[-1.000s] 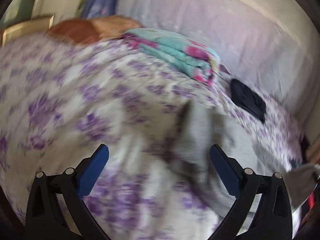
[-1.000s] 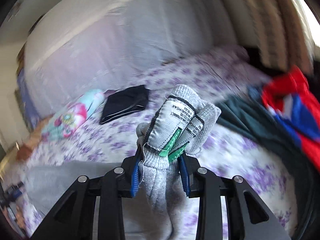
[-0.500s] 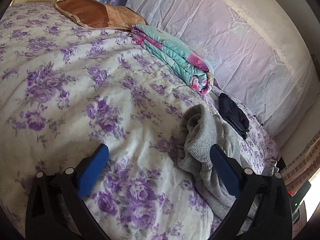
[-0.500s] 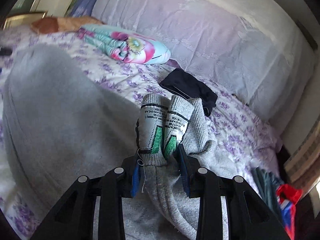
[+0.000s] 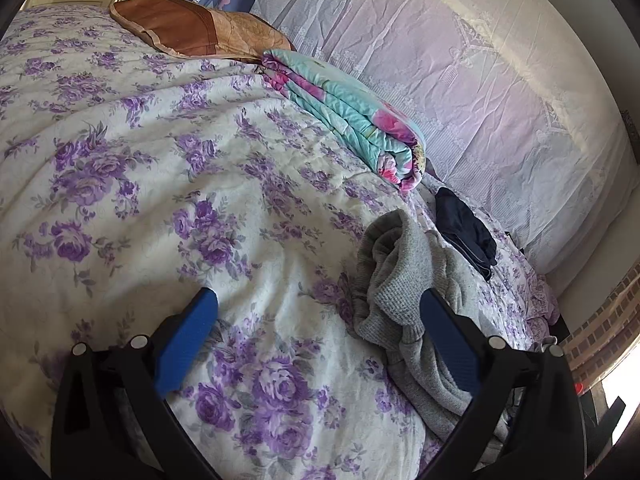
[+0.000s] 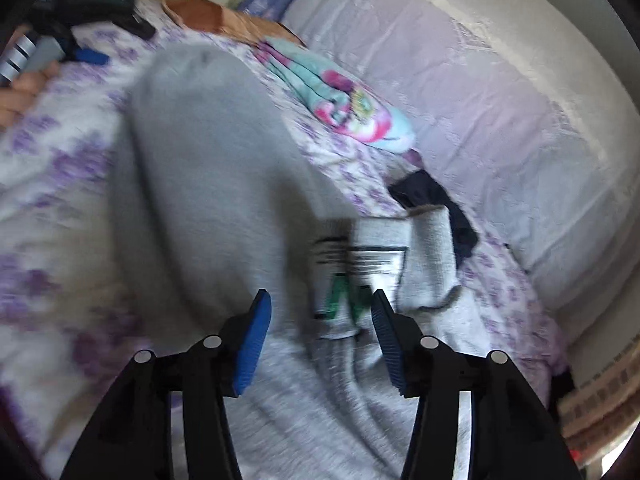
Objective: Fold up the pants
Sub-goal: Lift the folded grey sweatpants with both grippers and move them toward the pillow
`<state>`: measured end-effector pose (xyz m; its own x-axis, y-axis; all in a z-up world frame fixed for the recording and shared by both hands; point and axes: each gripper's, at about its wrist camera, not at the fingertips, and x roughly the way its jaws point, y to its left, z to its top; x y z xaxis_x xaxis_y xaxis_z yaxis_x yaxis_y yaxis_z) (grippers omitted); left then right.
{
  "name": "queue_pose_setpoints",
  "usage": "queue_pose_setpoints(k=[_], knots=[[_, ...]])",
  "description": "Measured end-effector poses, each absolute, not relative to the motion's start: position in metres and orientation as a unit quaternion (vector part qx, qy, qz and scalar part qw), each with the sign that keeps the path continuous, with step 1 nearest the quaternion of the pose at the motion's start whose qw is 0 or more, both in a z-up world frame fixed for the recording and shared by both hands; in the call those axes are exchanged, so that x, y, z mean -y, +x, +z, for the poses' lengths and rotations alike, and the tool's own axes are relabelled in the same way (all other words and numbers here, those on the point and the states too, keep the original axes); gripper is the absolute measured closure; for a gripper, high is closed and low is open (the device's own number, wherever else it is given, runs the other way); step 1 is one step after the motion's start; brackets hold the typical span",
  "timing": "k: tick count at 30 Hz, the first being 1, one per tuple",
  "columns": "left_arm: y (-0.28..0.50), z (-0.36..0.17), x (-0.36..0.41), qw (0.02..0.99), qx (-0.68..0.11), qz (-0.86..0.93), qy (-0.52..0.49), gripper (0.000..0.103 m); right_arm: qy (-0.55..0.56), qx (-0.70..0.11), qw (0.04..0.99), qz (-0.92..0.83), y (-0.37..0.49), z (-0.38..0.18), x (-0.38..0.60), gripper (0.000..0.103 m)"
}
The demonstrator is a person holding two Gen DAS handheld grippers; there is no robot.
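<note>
Lying across the purple-flowered white bedspread, the grey knitted sweatpants are running lengthwise from the upper left of the right wrist view down to its lower centre, one broad leg pointing up toward the brown pillow. The cuffed end with a printed white-and-green label is sitting between the blue pads of the right gripper. That gripper's jaws are opening; the pads are standing clear of the fabric on both sides, the label still in the gap. This view is blurred, so finer folds are not readable.

In the left wrist view the same pants are showing bunched at centre right, their long axis sloping from mid-frame down to the lower right edge. The left gripper is hovering over the bedspread with its jaws wide apart, holding nothing; its right pad is overlapping the grey heap in the picture, contact unclear.

A rolled turquoise-and-pink floral quilt is lying upper centre, a folded dark navy garment just beyond the pants. A person's hand is showing at the far left edge of the right view.
</note>
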<state>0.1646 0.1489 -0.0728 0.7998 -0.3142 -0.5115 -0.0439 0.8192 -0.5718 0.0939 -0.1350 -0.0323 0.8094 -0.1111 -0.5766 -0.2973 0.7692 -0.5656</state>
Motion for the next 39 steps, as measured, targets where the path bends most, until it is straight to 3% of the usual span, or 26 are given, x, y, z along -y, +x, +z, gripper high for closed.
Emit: queue_pose_setpoints(k=[4,8,12,14,17,22,25,27,32,39], knots=[[0.165,-0.073,-0.149,0.903,-0.307,-0.075,-0.292,0.005,-0.219,-0.286,0.931,0.066,0.085,0.009,0.162,0.05],[0.165,-0.074,-0.149,0.903,-0.307,-0.075,-0.291,0.005,-0.142,-0.272,0.951,-0.039,0.117,0.033,0.215,0.044],[0.165,-0.074,-0.149,0.903,-0.308,-0.074,-0.291,0.005,-0.089,-0.34,0.934,-0.066,0.162,0.012,0.24,0.044],[0.165,-0.074,-0.149,0.903,-0.308,-0.074,-0.291,0.005,-0.093,-0.395,0.913,-0.047,0.181,-0.02,0.231,0.043],[0.165,-0.075,-0.148,0.903,-0.31,-0.072,-0.289,0.005,-0.135,-0.378,0.914,-0.06,0.182,-0.042,0.21,0.041],[0.168,-0.075,-0.148,0.903,-0.315,-0.07,-0.285,0.004,-0.088,-0.365,0.926,-0.035,0.171,-0.019,0.228,0.039],[0.169,-0.075,-0.148,0.903,-0.315,-0.069,-0.285,0.004,-0.02,-0.337,0.941,-0.017,0.155,0.006,0.244,0.033],[0.169,-0.075,-0.148,0.903,-0.316,-0.067,-0.284,0.004,-0.023,-0.329,0.943,-0.036,0.155,0.013,0.248,0.021],[0.169,-0.076,-0.148,0.903,-0.317,-0.067,-0.283,0.004,-0.01,-0.419,0.908,-0.023,0.19,-0.046,0.251,0.01],[0.171,-0.077,-0.146,0.902,-0.324,-0.066,-0.278,0.004,0.046,-0.361,0.931,-0.011,0.155,-0.011,0.262,0.01]])
